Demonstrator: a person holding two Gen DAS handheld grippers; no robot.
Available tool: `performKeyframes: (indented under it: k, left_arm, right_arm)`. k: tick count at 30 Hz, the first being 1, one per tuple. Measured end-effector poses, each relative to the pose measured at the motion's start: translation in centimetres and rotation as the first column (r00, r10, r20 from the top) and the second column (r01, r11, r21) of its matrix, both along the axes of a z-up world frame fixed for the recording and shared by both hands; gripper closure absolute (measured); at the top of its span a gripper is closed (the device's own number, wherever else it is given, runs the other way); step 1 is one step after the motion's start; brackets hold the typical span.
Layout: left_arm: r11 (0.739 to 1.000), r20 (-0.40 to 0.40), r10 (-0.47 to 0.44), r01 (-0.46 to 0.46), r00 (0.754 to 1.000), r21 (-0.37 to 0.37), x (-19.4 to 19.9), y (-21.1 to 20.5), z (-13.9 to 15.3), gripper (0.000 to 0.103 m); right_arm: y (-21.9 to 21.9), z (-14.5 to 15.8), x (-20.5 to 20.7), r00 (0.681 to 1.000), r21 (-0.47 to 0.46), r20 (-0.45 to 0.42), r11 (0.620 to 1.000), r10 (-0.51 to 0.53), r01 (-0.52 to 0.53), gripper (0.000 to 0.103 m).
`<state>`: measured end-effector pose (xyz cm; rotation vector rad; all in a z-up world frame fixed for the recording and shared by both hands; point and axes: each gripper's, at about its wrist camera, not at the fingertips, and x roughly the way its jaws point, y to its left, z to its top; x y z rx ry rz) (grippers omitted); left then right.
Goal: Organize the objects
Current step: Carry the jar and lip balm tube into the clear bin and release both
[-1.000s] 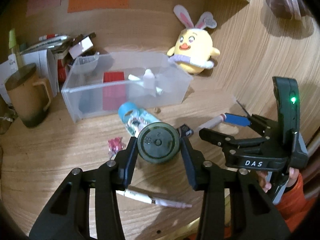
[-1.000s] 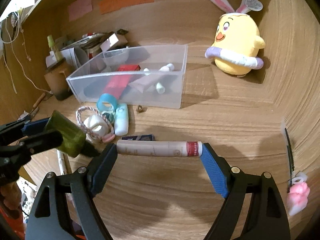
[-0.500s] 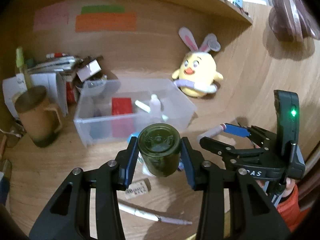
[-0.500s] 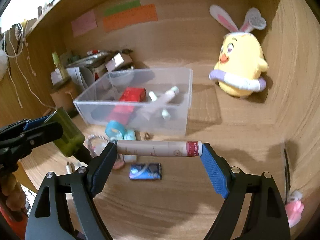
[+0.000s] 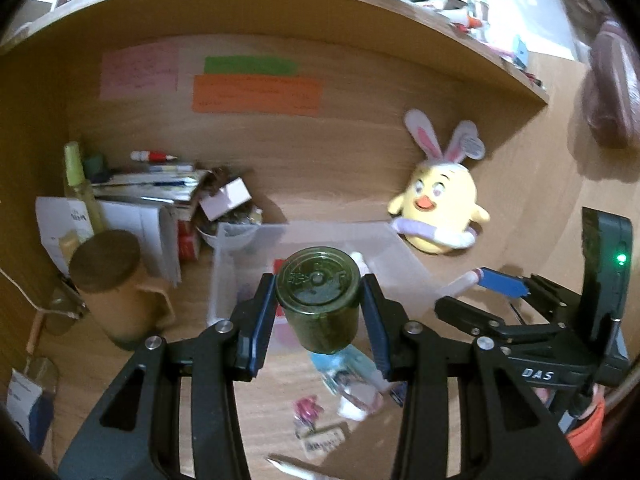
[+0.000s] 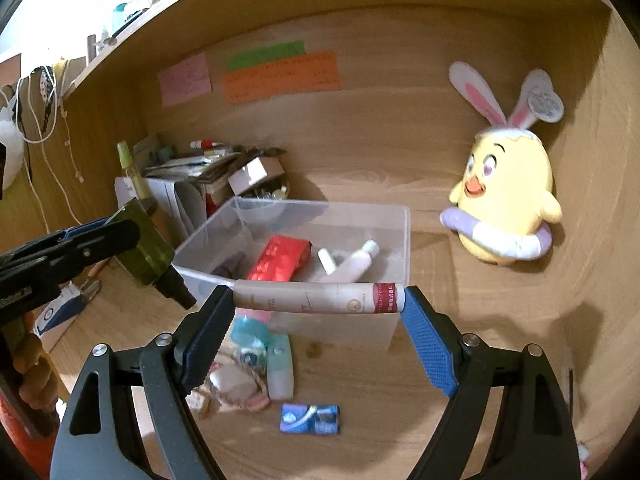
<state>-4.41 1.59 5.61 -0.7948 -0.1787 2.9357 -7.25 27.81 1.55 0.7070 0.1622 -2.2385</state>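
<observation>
My left gripper (image 5: 318, 308) is shut on a dark green bottle (image 5: 318, 300), held in the air in front of the clear plastic bin (image 5: 224, 280); the bottle also shows in the right wrist view (image 6: 146, 248). My right gripper (image 6: 320, 304) is shut on a beige tube with a red end (image 6: 320, 299), held crosswise above the bin's near wall (image 6: 396, 320). The bin holds a red box (image 6: 282, 258) and white tubes (image 6: 356, 262). The right gripper also shows in the left wrist view (image 5: 484, 292).
A yellow chick plush (image 6: 504, 208) sits at the back right. A brown mug (image 5: 116, 288) and stacked papers (image 5: 152, 188) stand left. Loose items lie on the desk: a teal tape roll (image 6: 252, 336), a blue packet (image 6: 310, 419), a pen (image 5: 296, 468).
Both grippers have risen off the desk with the bottle and the tube and come level with the bin. The items on the desk now lie farther below.
</observation>
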Motion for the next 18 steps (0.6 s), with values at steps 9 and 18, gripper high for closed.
performKeyframes:
  k: [9,18]
  left_arm:
    - [0.998,0.002,0.061,-0.061,0.998,0.017,-3.2,-2.4,0.5,0.061]
    - [0.994,0.062,0.111,-0.111,0.992,0.006,-6.8,-4.2,-1.1,0.061]
  right_arm:
    - [-2.7,1.1,-2.3,1.0,-0.008,-0.02,1.0,0.009,-0.009,0.021]
    - [-6.0,-1.0,-6.0,0.998,0.047,0.065,0.999,0.016,-0.02,0.021]
